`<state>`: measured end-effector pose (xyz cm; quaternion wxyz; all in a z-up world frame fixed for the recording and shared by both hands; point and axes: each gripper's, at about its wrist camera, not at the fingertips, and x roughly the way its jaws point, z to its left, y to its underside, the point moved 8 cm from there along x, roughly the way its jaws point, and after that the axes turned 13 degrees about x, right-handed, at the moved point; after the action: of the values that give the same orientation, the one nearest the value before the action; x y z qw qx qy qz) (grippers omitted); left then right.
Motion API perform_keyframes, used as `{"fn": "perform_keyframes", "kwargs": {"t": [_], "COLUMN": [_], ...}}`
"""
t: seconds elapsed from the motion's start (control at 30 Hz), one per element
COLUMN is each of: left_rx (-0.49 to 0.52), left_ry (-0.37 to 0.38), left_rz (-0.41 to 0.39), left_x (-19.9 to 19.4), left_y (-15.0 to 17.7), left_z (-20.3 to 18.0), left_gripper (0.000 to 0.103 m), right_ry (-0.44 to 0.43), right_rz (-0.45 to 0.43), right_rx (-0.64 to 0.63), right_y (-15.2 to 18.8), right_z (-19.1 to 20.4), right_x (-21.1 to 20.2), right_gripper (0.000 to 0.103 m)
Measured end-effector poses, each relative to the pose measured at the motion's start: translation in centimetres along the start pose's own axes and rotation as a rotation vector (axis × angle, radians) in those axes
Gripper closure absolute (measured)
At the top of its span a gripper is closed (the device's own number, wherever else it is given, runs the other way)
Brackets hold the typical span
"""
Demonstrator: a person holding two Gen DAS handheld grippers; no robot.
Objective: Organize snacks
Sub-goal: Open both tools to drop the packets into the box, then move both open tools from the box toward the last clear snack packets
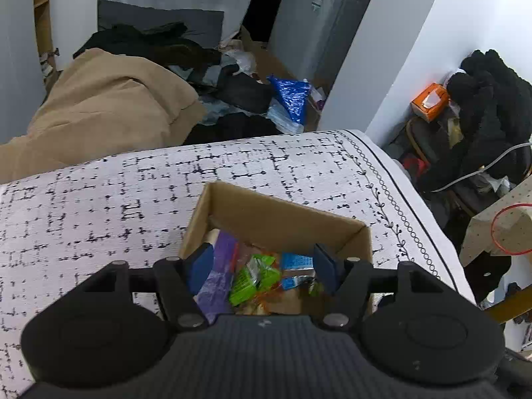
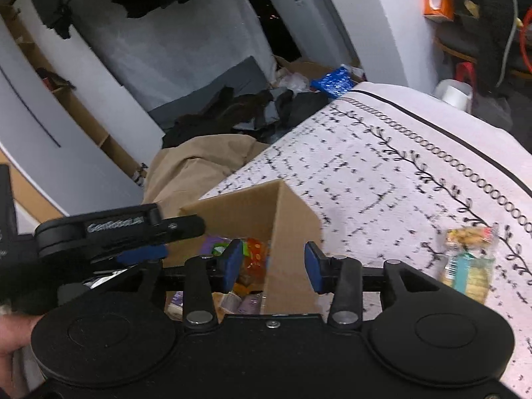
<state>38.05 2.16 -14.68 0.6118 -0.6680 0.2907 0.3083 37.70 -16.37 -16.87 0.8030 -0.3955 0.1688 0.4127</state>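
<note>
A plain brown cardboard box with stiff, flat walls and sharp corners stands open on the surface, which is draped in a white woven cloth printed with broken black dashes and edged by a border of small rings and a leafy vine. Inside the box lie glossy, crinkled snack packets: a bright green one, a purple one, blue ones and an orange one.

The left gripper hangs just above the box opening, its blue-padded fingers spread wide with nothing between them. The right gripper is also parted and empty, straddling the near corner of the box wall; whether it touches the cardboard cannot be told. At its 9 o'clock the black left gripper shows side-on.

A clear, blurred packet of pale biscuits lies on the cloth at the right gripper's 3 o'clock, apart from the box.

Beyond the surface, at 12 o'clock, are a soft tan blanket, heaped dark clothes, a shiny blue foil bag, a grey metal cabinet and white walls. An orange carton sits at 2 o'clock.
</note>
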Motion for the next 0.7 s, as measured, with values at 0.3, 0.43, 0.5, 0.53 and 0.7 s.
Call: {"fn": "perform_keyframes", "kwargs": {"t": [0.3,0.43,0.5,0.53,0.7], "left_rx": [0.003,0.014,0.022,0.024,0.040], "left_ry": [-0.044,-0.064,-0.072,-0.078,-0.113], "left_rz": [-0.018,-0.024,-0.026,-0.025,-0.010], "left_x": [-2.2,-3.1,-3.5,-3.7,-4.3], "left_y": [-0.1,0.4,0.7,0.9,1.7], "left_z": [-0.5,-1.2,-1.7,-1.9,-2.9], "left_gripper": [0.037,0.029,0.026,0.023,0.018], "right_ry": [0.054,0.070,0.077,0.078,0.081], "right_rz": [-0.025,-0.018,-0.020,-0.021,-0.017], "right_rx": [0.013,0.037,0.043,0.049,0.069], "right_y": [-0.8,-1.0,-1.2,-1.2,-1.3], "right_z": [-1.5,-2.9,-3.4,-3.6,-4.7], "right_x": [-1.9,-2.8,-3.4,-3.7,-4.9], "right_gripper": [0.050,0.047,0.045,0.043,0.035]}}
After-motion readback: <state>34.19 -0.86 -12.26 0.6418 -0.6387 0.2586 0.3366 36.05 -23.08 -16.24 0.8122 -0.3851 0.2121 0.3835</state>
